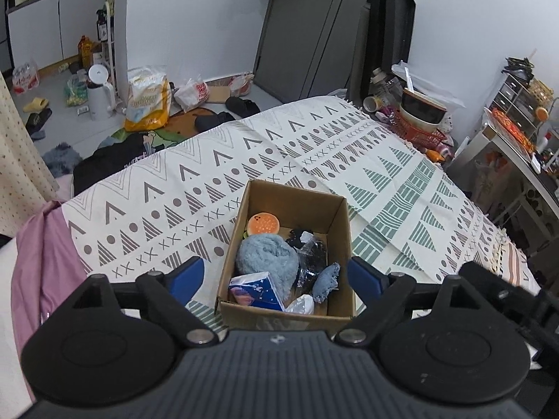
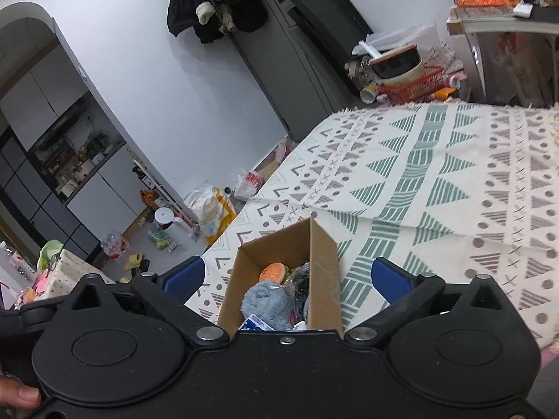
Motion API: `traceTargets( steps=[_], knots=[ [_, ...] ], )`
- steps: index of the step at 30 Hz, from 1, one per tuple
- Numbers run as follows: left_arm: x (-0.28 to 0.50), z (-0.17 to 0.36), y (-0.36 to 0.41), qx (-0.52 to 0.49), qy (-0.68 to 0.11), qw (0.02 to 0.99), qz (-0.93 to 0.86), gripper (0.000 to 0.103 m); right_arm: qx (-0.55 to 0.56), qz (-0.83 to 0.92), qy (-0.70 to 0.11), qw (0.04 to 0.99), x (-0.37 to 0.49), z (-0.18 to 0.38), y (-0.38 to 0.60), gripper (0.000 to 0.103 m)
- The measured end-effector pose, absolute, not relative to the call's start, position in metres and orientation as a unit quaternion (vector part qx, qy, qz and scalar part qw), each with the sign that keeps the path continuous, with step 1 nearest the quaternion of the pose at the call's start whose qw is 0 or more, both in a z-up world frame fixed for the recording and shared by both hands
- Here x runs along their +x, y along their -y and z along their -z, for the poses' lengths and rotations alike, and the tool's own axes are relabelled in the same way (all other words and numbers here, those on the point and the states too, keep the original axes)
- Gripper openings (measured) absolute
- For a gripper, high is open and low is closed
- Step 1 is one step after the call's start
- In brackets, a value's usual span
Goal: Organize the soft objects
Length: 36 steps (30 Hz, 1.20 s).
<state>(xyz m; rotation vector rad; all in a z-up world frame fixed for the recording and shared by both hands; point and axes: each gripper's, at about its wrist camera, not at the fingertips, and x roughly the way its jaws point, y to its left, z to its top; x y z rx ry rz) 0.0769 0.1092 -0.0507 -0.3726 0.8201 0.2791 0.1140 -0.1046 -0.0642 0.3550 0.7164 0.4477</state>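
Cardboard box (image 1: 279,317) sits on the patterned bed (image 1: 384,174), already stuffed: fluffy blue plush (image 1: 267,262), tissue pack (image 1: 256,291), little burger toy (image 1: 262,224). Left gripper (image 1: 276,276) and right gripper (image 2: 286,279) both hang spread wide, empty. Looks like sorting's basically done; next is probably hunting for leftovers.

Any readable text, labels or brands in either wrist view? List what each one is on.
None legible.
Yellow-white bag on floor: large print, blurred.
White plastic bag: red print, unreadable.
Blue tissue pack in cardboard box: pictures only, no readable words.
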Motion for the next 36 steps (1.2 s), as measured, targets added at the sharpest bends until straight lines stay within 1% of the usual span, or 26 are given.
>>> traceTargets(
  steps=[10,15,20,24,31,36],
  knots=[
    [0.052,0.027,-0.097,-0.161,-0.383,0.899,-0.136,0.09,0.112,-0.178,-0.345,0.915,0.087,0.037,0.113,0.103],
    [0.037,0.011,-0.092,-0.153,-0.372,0.905,-0.139,0.095,0.094,-0.171,-0.337,0.921,0.072,0.025,0.115,0.103],
    [0.024,-0.002,-0.085,-0.143,-0.363,0.911,-0.132,0.095,0.091,-0.166,-0.331,0.924,0.061,0.017,0.124,0.103],
    [0.016,-0.007,-0.078,-0.127,-0.368,0.912,-0.13,0.095,0.093,-0.17,-0.343,0.919,0.055,0.013,0.13,0.103],
    [0.0,-0.017,-0.071,-0.129,-0.37,0.913,-0.118,0.095,0.079,-0.171,-0.352,0.917,0.039,0.005,0.138,0.103],
    [-0.011,-0.022,-0.072,-0.154,-0.375,0.905,-0.127,0.095,0.063,-0.164,-0.353,0.919,0.027,-0.004,0.141,0.103]
  ],
)
